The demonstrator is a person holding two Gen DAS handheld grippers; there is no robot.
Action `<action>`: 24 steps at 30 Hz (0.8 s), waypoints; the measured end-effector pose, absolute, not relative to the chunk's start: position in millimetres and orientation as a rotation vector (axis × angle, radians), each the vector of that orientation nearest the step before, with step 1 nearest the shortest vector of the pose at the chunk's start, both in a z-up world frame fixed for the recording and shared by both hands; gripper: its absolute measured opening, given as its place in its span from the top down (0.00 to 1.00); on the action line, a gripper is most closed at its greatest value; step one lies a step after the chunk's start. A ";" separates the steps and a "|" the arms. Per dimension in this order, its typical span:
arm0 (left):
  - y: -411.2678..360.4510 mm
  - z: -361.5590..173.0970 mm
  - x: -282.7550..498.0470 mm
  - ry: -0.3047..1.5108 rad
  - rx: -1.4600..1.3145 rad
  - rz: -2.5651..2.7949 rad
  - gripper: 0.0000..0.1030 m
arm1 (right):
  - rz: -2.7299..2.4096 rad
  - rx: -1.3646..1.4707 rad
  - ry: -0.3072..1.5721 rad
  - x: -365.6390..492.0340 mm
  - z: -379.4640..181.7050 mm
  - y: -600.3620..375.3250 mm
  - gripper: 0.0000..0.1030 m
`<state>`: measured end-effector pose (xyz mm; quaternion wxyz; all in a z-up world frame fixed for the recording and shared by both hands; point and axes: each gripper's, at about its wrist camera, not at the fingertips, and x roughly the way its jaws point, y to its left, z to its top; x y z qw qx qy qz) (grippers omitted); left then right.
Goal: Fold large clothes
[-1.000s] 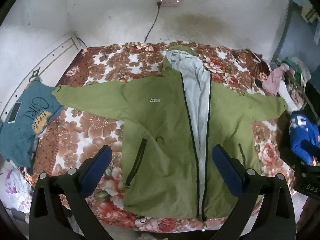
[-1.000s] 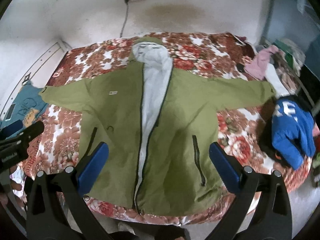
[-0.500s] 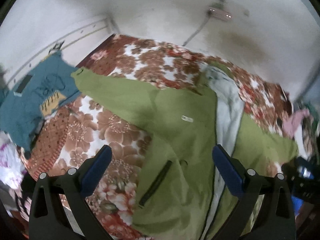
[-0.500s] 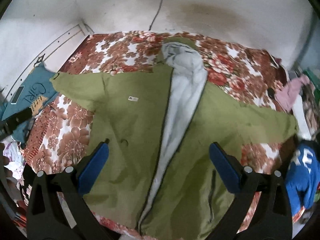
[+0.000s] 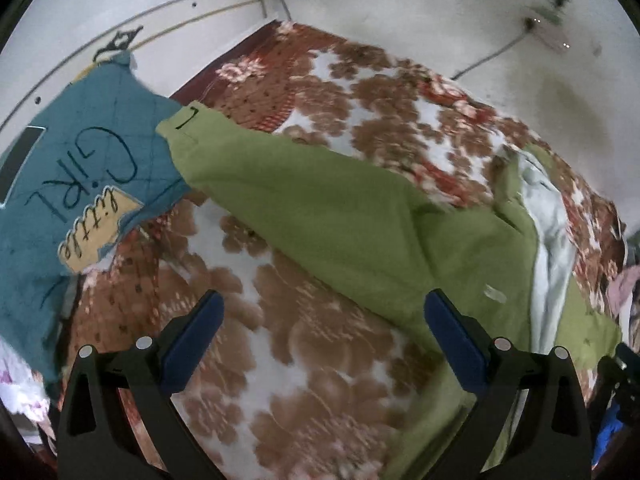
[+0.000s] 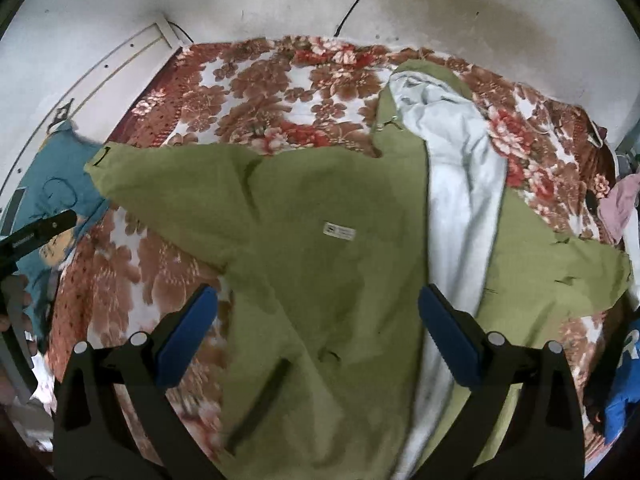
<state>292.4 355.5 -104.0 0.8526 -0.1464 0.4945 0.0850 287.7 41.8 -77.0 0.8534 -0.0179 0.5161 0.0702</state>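
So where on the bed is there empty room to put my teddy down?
There is bare floral blanket at the far side, between the wall and the green jacket's sleeve. There is another bare patch under that sleeve, beside the teal shirt, below the open left claw. The right edge is crowded: pink clothes and a blue shirt sit there.

The left tool [image 5: 320, 340] hangs with its blue-padded fingers [image 5: 192, 338] spread wide, gripping nothing. The right tool [image 6: 316, 336] is spread just as wide and empty. What seems to be the holder's left hand [image 6: 16, 312] shows blurred at the right view's edge.
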 end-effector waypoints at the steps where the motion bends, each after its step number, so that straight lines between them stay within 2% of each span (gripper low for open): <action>1: 369.4 -108.0 302.1 1.040 -0.314 0.184 0.05 | 0.153 -0.036 1.089 295.8 -80.8 49.6 0.04; 6: 432.1 -134.9 341.5 1.024 -0.340 0.224 0.05 | 0.161 -0.084 1.119 338.0 -122.2 91.1 0.04; 14: 544.9 -210.8 396.5 1.005 -0.482 0.304 0.05 | 0.116 -0.140 1.212 367.6 -215.8 111.7 0.04; 20: 586.4 -248.3 414.6 1.003 -0.561 0.302 0.06 | 0.115 -0.190 1.228 378.4 -253.8 122.1 0.04; 21: 590.3 -252.4 417.0 0.987 -0.570 0.288 0.08 | 0.117 -0.198 1.229 378.2 -258.6 122.8 0.04; 23: 597.7 -261.1 421.1 0.977 -0.590 0.274 0.23 | 0.122 -0.225 1.230 379.0 -269.4 127.2 0.04; 24: 601.6 -266.9 422.5 0.979 -0.608 0.269 0.26 | 0.127 -0.240 1.231 378.9 -275.3 129.8 0.04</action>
